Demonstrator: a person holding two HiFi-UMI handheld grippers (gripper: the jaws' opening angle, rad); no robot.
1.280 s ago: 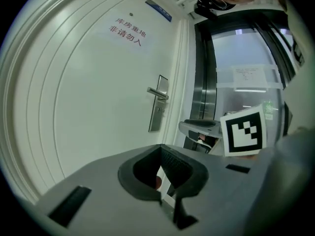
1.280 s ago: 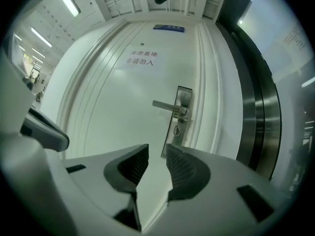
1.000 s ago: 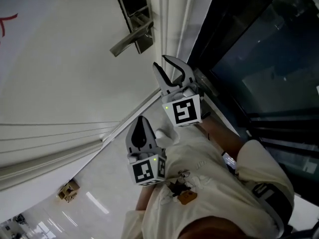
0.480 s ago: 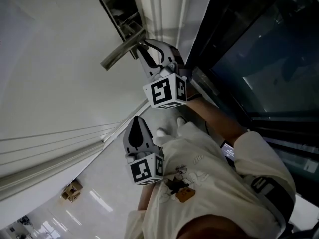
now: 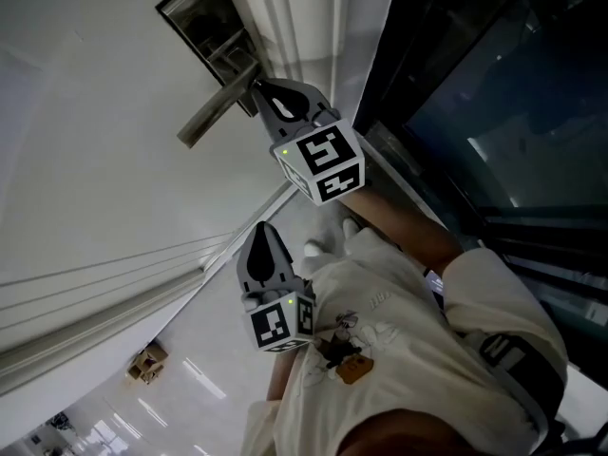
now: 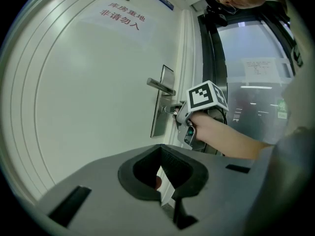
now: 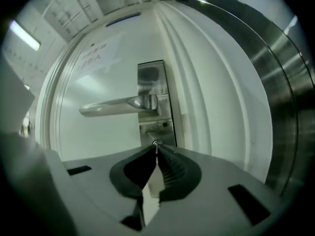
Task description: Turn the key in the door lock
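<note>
The white door carries a steel lock plate (image 7: 153, 82) with a lever handle (image 7: 118, 104), which also shows in the head view as handle (image 5: 214, 112). Under the handle a thin metal key (image 7: 156, 144) sticks out of the keyhole. My right gripper (image 7: 156, 147) points level at the lock. Its jaws are closing and their tips pinch the key. In the head view the right gripper (image 5: 258, 88) touches the plate just below the handle. My left gripper (image 5: 264, 228) hangs lower, away from the door, shut with nothing in it. In its own view, the left gripper (image 6: 160, 146) looks towards the lock.
Dark glass panels (image 5: 494, 93) in a steel frame (image 7: 280, 107) stand right of the door's white moulding. A sign with red print (image 6: 120, 17) is high on the door. A small cardboard box (image 5: 147, 362) lies on the glossy floor at lower left.
The right gripper has moved up to the lock plate and rolled, and its wide-open jaws have come together at the key. The left gripper has stayed about where it was.
</note>
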